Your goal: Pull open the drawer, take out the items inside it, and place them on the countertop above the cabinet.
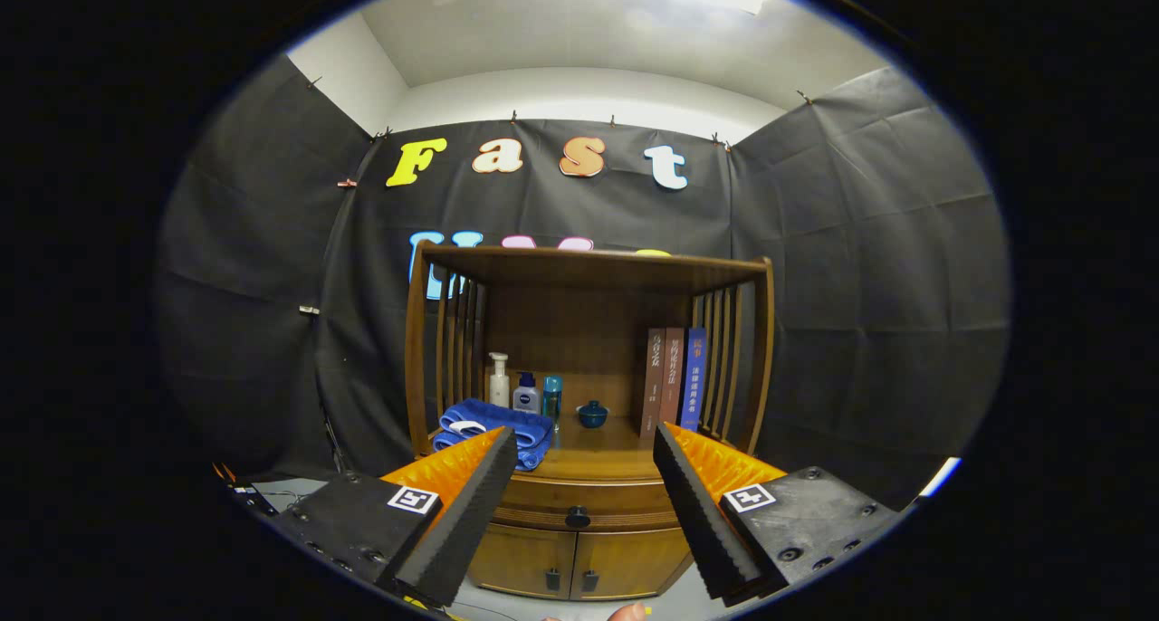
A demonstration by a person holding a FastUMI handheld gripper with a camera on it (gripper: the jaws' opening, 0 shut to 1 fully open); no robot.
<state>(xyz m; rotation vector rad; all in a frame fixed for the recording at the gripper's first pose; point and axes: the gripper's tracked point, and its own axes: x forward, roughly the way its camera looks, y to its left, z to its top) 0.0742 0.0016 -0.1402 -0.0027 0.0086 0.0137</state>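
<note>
The two-finger gripper [584, 476] with black ridged foam pads and orange finger backs is spread wide and holds nothing; it hangs in the air, well short of the brown wooden cabinet [579, 512] that stands against the far black cloth wall. Seen between the fingertips is the closed wooden drawer [625, 501], with its small dark round knob [578, 517] at the middle of the front. Below the drawer are two small cabinet doors [579, 562], each with a dark handle near the middle seam. What lies inside the drawer is hidden.

The wooden countertop [607, 449] above the drawer sits under a slatted shelf frame with a flat top. At its left, partly behind the left fingertip, lies a folded blue towel [493, 422]. Farther back stand a white pump bottle [499, 381], a white bottle with a dark blue cap [526, 395] and a slim teal bottle [552, 399], side by side. A small dark blue lidded bowl [593, 414] sits near the middle rear. At the right, three upright books [673, 381], two brown and one blue, stand against the side slats.
</note>
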